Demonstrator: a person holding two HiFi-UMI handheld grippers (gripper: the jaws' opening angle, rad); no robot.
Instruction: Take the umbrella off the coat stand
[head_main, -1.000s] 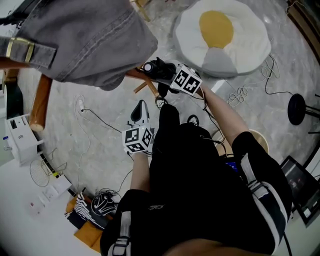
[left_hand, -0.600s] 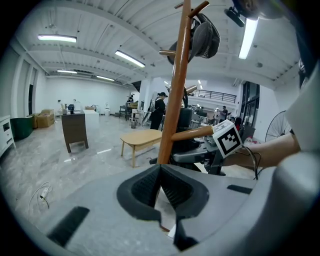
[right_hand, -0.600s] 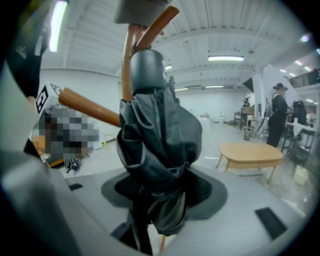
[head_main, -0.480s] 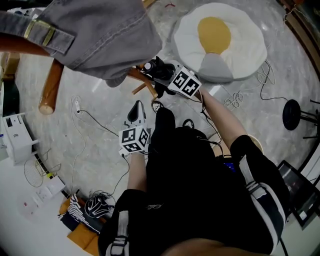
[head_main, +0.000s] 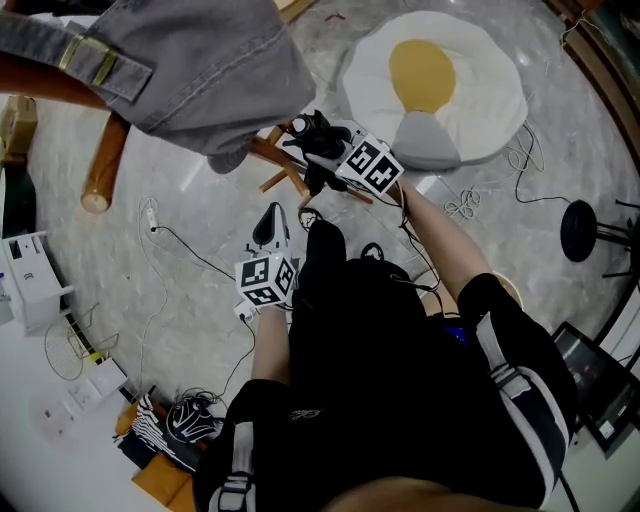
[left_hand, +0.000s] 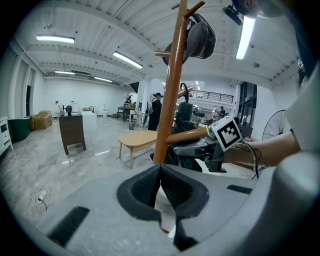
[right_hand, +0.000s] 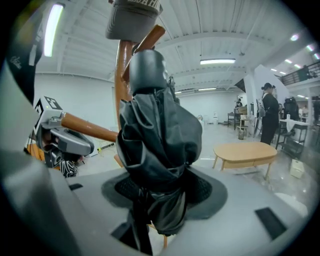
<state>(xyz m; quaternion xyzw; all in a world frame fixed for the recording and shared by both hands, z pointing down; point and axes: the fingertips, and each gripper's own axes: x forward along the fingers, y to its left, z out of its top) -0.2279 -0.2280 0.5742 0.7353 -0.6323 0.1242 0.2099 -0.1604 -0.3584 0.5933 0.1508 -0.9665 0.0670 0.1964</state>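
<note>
Now, over the last second, the right tool (head_main: 313, 140) seems to have lifted a little beside the coat stand (head_main: 272, 157) at upper centre of the head view, carrying the umbrella (head_main: 322, 133) with it. My right tool view shows its jaws clamped on the folded black umbrella (right_hand: 157, 145) low in the bundle, the rounded handle end standing up just in front of the wooden pole (right_hand: 121, 75). The grip has not altered. I cannot tell whether any strap still catches on a peg (right_hand: 87, 127), so I judge the lift-off as begun, not finished. The left tool (left_hand: 161, 186), at centre left of the head view, has kept its place with its jaws together on nothing, pointed at the pole. A grey jacket (head_main: 190, 70) hangs at upper left, and I should draw the umbrella away from it.
</note>
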